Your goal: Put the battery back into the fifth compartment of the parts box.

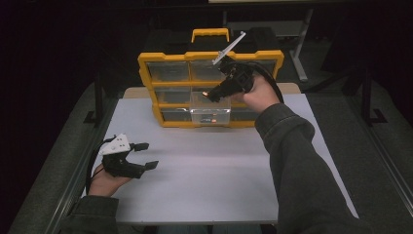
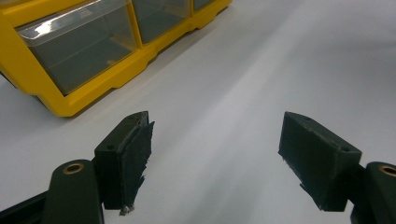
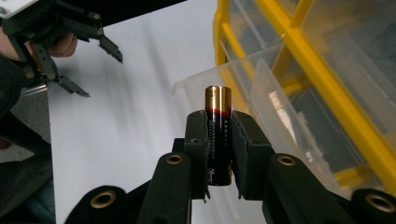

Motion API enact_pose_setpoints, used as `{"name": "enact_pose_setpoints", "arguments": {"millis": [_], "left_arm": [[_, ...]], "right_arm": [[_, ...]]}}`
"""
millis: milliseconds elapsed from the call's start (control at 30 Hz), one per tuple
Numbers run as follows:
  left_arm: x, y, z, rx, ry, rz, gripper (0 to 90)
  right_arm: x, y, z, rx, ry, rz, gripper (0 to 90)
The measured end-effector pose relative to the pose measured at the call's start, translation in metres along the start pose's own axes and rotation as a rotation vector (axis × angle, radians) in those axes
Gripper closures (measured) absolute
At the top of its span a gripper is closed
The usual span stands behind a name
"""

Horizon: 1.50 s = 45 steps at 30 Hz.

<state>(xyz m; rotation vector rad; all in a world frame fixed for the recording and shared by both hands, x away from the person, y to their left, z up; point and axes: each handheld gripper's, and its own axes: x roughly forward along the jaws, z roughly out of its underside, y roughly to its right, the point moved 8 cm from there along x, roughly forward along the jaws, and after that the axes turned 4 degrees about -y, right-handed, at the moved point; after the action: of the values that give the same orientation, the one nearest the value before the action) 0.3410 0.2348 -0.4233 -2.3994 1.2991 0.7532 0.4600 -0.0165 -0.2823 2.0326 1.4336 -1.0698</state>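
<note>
The battery (image 3: pixel 218 135) (black with a gold top) stands squeezed between the jaws of the right gripper (image 3: pixel 219 140), just above the pulled-out clear drawer (image 3: pixel 261 107) of the yellow organizer (image 1: pixel 209 87). The left gripper (image 1: pixel 141 156) rests far off on the table (image 1: pixel 204 170), jaws wide apart, holding nothing.

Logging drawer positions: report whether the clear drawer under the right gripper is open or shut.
Open: the clear drawer juts forward from the yellow organizer.
</note>
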Motion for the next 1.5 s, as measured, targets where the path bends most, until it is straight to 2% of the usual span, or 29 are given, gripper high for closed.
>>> {"name": "enact_pose_setpoints", "arguments": {"millis": [67, 467, 500, 533, 633, 1267, 1500], "left_arm": [[0.000, 0.000, 0.000, -0.012, -0.003, 0.002, 25.1], [0.000, 0.000, 0.001, -0.007, -0.003, 0.004, 25.0], [0.001, 0.001, 0.000, -0.022, 0.007, 0.007, 25.0], [0.000, 0.000, 0.001, -0.008, -0.002, 0.006, 25.0], [0.000, 0.000, 0.001, -0.019, -0.004, 0.007, 25.0], [-0.001, 0.000, 0.002, -0.018, -0.001, 0.006, 25.0], [-0.001, 0.001, 0.001, -0.022, 0.002, 0.008, 25.0]], "right_arm": [[0.002, 0.004, -0.002, 0.002, -0.003, 0.007, 76.1], [0.013, 0.021, -0.006, 0.031, -0.015, 0.035, 76.0], [0.015, 0.021, -0.005, 0.033, -0.017, 0.038, 76.1], [0.017, 0.022, -0.005, 0.028, -0.022, 0.046, 76.0], [0.020, 0.022, -0.005, 0.026, -0.021, 0.048, 76.0], [0.045, 0.022, 0.007, 0.001, -0.058, 0.053, 75.5], [0.054, 0.025, 0.014, -0.011, -0.086, 0.092, 73.0]]}}
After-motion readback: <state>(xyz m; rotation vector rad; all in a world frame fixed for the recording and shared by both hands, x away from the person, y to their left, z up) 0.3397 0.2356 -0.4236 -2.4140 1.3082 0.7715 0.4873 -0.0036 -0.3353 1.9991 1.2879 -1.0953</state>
